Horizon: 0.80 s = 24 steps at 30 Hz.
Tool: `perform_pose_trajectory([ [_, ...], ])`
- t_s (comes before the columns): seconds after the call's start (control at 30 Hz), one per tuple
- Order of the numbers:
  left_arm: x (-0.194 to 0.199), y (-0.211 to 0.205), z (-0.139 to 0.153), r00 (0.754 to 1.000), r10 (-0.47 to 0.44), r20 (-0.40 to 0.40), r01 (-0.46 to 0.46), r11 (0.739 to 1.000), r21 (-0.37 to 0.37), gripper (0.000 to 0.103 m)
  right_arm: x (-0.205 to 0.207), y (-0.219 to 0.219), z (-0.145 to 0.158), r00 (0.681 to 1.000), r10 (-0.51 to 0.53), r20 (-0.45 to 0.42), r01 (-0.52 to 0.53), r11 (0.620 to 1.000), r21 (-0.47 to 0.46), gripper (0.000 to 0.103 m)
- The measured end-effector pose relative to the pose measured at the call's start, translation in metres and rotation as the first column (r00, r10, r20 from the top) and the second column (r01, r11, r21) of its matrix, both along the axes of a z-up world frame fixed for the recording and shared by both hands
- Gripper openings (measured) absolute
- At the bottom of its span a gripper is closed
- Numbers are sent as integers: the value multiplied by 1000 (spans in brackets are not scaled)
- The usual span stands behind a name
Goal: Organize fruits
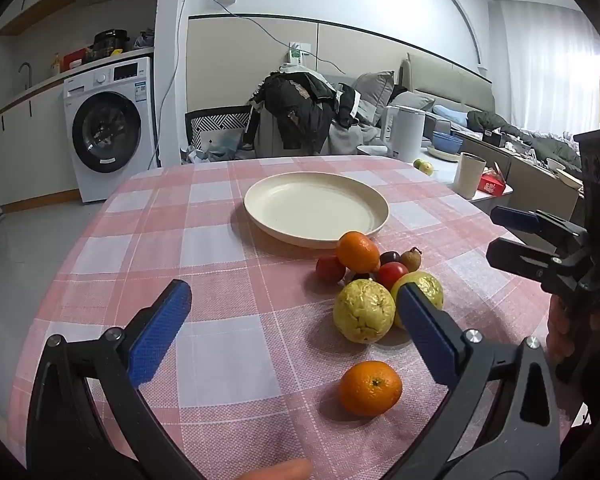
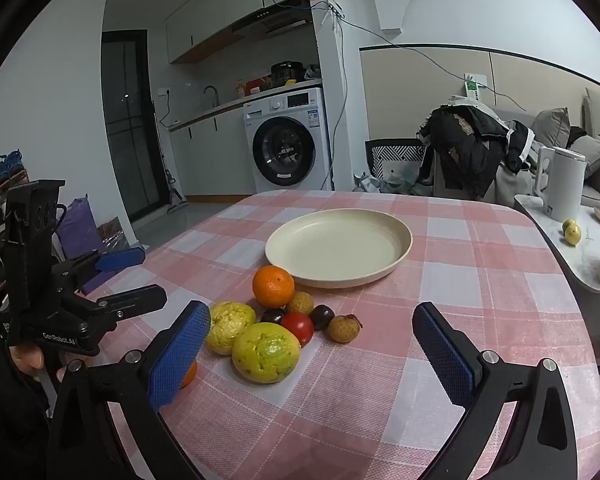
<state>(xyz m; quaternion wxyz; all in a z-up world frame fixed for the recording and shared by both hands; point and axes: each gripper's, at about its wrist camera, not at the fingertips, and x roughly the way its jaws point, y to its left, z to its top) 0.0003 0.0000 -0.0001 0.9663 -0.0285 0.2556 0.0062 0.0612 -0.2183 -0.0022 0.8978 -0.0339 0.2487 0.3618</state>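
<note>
Fruits sit clustered on the pink checked surface [image 2: 480,280], just in front of the cream plate [image 2: 400,246], which holds nothing. An orange [image 2: 273,286] is nearest the plate's rim; below it lie two yellow-green guavas [image 2: 266,352], a red tomato [image 2: 298,327], dark plums [image 2: 322,317] and a brown longan [image 2: 343,329]. The left view adds what the right nearly hides: a second orange [image 1: 370,389] lying apart, nearest the camera, and another red fruit [image 1: 330,268] left of the far orange. Left gripper [image 1: 296,330] hangs over the cloth, jaws wide, nothing between them. Right gripper [image 2: 312,354] likewise spread wide and unloaded, framing the pile. Beyond: a washing machine [image 2: 286,142] and a white kettle [image 2: 564,184].
</note>
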Motion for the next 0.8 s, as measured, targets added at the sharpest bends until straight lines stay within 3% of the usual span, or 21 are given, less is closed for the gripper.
perform_pose_trajectory([
  [0.8, 0, 0, 0, 1000, 3, 4, -3, 1000, -1, 102, -1, 1, 0, 1000, 2, 9, -2, 1000, -3, 103],
])
